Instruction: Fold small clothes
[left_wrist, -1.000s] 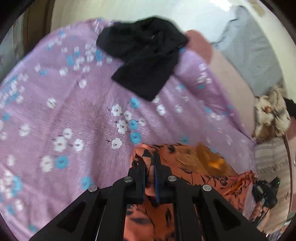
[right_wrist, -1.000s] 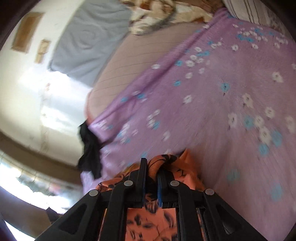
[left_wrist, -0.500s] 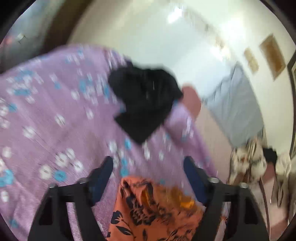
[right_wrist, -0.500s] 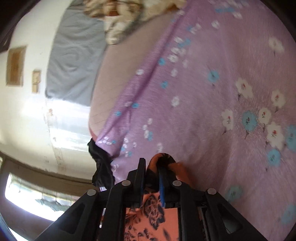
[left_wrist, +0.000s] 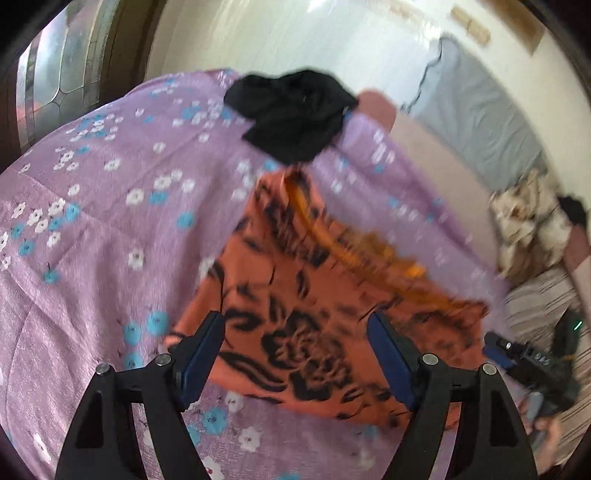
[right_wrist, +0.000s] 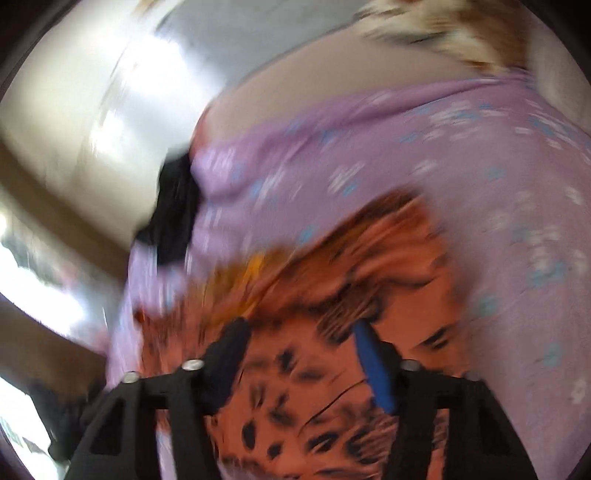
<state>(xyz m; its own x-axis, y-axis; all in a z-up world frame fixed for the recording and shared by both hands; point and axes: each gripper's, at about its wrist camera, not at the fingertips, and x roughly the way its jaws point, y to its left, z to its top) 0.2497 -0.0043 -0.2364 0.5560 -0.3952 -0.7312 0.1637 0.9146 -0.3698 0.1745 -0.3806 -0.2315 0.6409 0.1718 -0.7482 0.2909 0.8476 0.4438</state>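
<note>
Orange garment (left_wrist: 314, 317) w/ black floral/leaf print lies spread on the bed, on a purple bedspread (left_wrist: 92, 229) dotted w/ white & blue flowers. It reads as roughly flat, one corner pointing up toward a black garment (left_wrist: 295, 114) bunched at the far edge of the bed; a yellow-orange strip runs along its upper right edge. Cloth is motion-blurred in both views, so fine detail of folds can't be told.

Left gripper (left_wrist: 295, 332): fingers wide apart, nothing pinched; the orange cloth shows in the gap beneath them, pads not pressing it. Right gripper (right_wrist: 299, 343): jaws opening, about half spread; orange garment (right_wrist: 332, 369) seen between them but no pad presses on it. In the left view the right gripper (left_wrist: 517, 354) shows at lower right, just past the garment's edge.

Beyond the bedspread: grey sheet (left_wrist: 476, 122) by the wall, brown-and-white patterned blanket (left_wrist: 528, 221) at right.
</note>
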